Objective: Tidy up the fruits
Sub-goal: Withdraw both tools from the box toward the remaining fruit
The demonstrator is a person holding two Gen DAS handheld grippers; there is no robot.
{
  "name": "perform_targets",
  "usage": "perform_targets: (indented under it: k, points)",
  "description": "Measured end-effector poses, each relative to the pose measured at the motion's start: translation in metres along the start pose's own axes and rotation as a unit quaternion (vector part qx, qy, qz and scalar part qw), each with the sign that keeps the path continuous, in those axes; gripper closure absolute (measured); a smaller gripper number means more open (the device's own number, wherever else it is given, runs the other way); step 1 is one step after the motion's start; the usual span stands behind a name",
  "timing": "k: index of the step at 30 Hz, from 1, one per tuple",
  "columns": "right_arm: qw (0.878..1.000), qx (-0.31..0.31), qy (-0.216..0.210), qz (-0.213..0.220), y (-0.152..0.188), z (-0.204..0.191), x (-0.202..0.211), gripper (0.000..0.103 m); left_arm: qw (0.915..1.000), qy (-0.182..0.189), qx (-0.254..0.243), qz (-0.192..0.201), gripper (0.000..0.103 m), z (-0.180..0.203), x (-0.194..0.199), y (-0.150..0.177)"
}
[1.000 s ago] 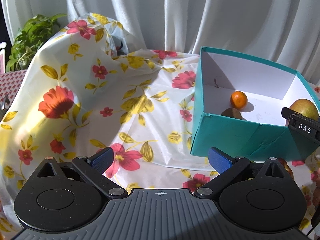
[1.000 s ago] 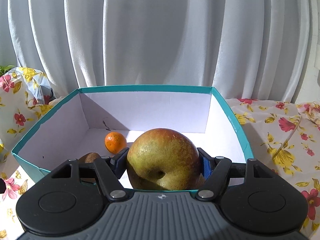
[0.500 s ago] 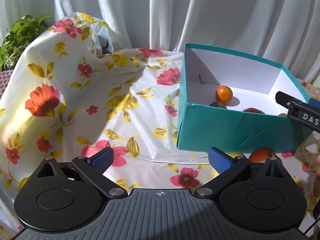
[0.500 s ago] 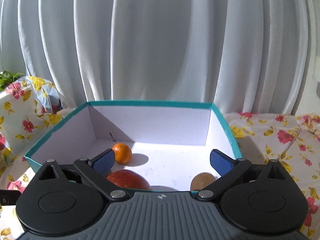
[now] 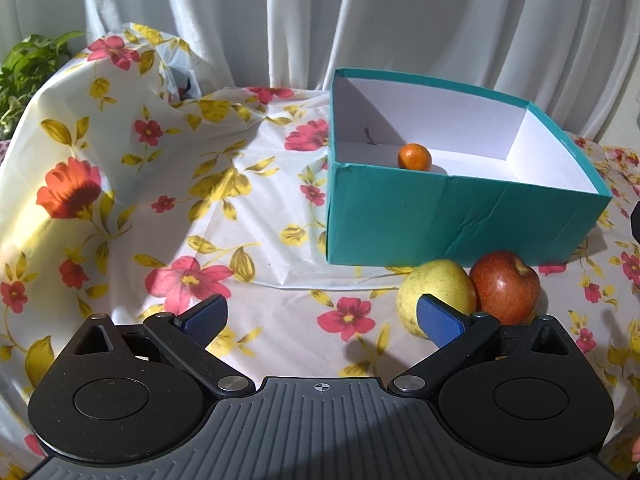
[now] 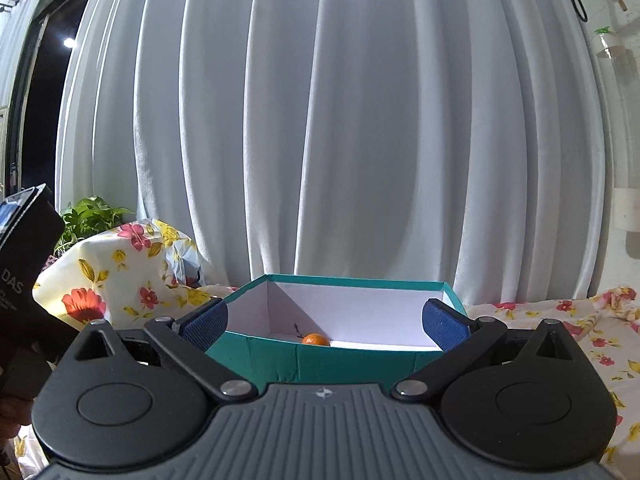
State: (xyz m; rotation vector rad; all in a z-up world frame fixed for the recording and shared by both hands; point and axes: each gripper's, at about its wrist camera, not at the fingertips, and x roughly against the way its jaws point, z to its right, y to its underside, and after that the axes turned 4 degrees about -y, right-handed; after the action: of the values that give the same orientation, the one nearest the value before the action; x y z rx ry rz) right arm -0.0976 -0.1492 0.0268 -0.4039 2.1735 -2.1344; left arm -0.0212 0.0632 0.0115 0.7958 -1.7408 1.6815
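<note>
**Teal box takes another fruit as my right tool lets go**

Teal box (image 5: 460,216) sits far right on the flowered table (image 5: 256,208), a small orange (image 5: 414,156) showing inside. A second ago my right tool (image 6: 324,320) clasped a pear over it; now it has backed away, spread wide and empty, so that fruit looks delivered, though the near wall hides it. My left tool (image 5: 320,316), also released and bare, has drifted toward the yellow pear (image 5: 434,288) and red apple (image 5: 505,286) touching each other just before the box — likely next.
</note>
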Motion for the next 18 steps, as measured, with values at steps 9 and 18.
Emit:
perform_targets:
  k: [9,18]
  points:
    - [0.998,-0.065,-0.011,0.017,-0.002,0.017,0.028,0.0,0.9998,0.012,-0.016,-0.005,0.0,0.013,0.006,0.007]
    - [0.994,-0.111,0.016,-0.01,0.0,0.029,0.029,0.0,0.9996,0.021,-0.002,-0.016,0.0,0.008,0.01,0.011]
